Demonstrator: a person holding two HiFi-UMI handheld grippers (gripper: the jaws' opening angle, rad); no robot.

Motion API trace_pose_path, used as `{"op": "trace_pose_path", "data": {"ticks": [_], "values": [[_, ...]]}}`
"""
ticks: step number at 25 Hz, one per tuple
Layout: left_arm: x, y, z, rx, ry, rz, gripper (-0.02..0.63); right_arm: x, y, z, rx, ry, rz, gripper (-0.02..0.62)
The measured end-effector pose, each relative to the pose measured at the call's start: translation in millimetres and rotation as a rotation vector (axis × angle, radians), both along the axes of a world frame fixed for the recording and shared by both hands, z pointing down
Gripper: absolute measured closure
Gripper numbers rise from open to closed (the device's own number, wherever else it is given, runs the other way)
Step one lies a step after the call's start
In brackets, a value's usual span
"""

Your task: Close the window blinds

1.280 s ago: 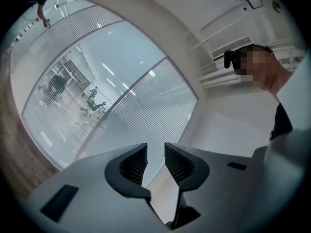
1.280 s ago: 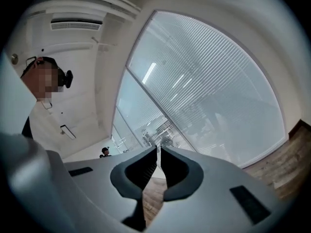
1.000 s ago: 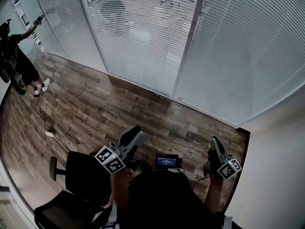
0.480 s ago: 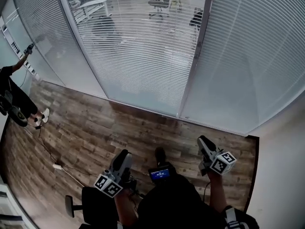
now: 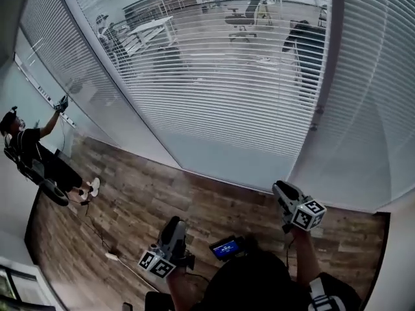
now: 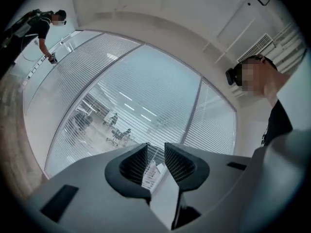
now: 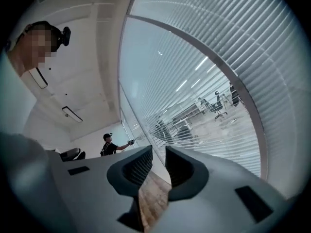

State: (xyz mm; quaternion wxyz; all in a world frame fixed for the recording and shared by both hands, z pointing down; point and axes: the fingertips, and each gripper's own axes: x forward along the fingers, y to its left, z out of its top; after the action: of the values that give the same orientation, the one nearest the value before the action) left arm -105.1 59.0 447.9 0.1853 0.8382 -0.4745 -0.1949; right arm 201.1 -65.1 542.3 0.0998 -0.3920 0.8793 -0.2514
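The white slatted blinds (image 5: 220, 76) hang in a glass wall ahead. On the middle panel the slats are turned open, and an office with desks and chairs shows through. The right panel (image 5: 382, 76) looks more closed, beyond a grey frame post (image 5: 319, 102). My left gripper (image 5: 174, 224) is held low over the wood floor, its jaws a little apart and empty. My right gripper (image 5: 280, 188) is raised higher, near the foot of the post, far from the slats. Its jaws are opening with nothing between them. The blinds (image 6: 146, 96) fill the left gripper view, and the blinds (image 7: 204, 67) fill the right gripper view.
A person (image 5: 39, 161) stands at the far left and reaches to the wall. A cable and power strip (image 5: 111, 256) lie on the wood floor (image 5: 162, 199). A small device with a blue screen (image 5: 225, 247) hangs at my chest. A white wall closes off the right side.
My view has tilted up, so the blinds fill more of the picture. The black chair at the lower left has dropped out of view. My right gripper has risen; the left stays low.
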Motion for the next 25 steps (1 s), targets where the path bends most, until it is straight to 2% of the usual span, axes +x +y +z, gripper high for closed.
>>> {"op": "trace_pose_path", "data": {"ticks": [4,9,15,18,21,25], "values": [[-1,-59,0,-0.025,-0.004,0.013,0.486,-9,-61,-16,0.019,0.015,-0.008,0.529],[-1,-126,9,-0.049,-0.005,0.092,0.486,0,-93,1,0.024,0.114,0.075,0.529],[8,-213,0,-0.024,0.0,0.291,0.486,34,-108,-10,0.033,0.223,0.325,0.529],[-16,-216,5,-0.01,0.019,0.406,0.486,17,-83,-19,0.028,0.281,0.453,0.529],[-43,-226,12,0.008,0.072,0.529,0.485,-5,-54,-24,0.02,0.316,0.598,0.529],[-47,-269,1,0.031,0.086,0.62,0.485,-13,-70,-45,0.038,0.393,0.7,0.529]]}}
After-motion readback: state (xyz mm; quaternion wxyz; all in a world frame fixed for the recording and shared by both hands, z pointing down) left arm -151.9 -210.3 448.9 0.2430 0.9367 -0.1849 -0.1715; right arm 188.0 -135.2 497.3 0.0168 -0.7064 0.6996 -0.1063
